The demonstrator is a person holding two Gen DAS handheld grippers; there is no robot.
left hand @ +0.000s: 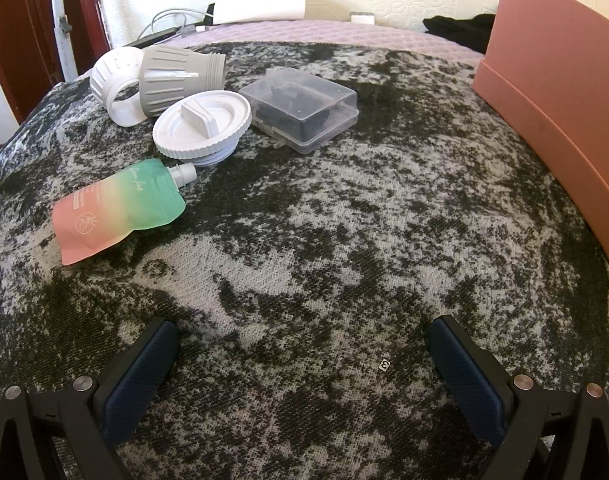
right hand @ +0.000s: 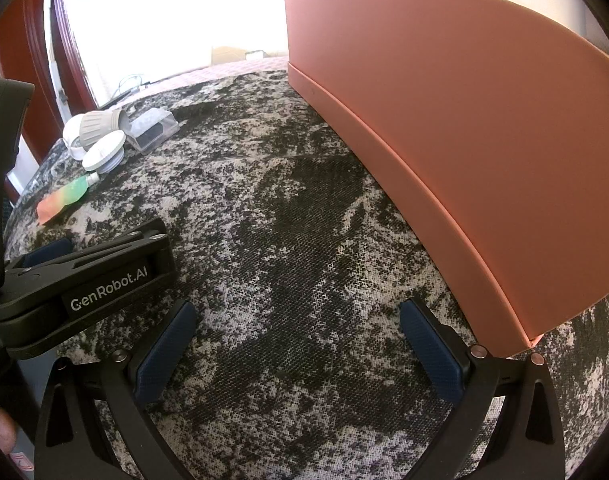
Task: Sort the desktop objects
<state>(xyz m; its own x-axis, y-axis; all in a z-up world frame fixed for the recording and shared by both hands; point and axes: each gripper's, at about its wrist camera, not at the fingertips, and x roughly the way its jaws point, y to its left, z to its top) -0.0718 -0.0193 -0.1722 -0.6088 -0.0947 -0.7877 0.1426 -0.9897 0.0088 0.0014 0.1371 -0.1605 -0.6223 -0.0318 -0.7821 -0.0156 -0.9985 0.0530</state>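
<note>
On the mottled black-and-white cloth lie a green-to-pink spouted pouch, a white round screw lid, a grey ribbed cup on its side, a white ribbed ring and a clear plastic case with dark contents. The same cluster shows far left in the right wrist view, with the pouch nearest. My left gripper hovers open near the cloth's front, well short of the objects. My right gripper is open too, beside the pink box. The left gripper's body shows at its left.
The pink box's wall runs along the right side of the cloth. Behind lie a lilac quilted cover, cables, a white block and dark fabric. A dark red door frame stands left.
</note>
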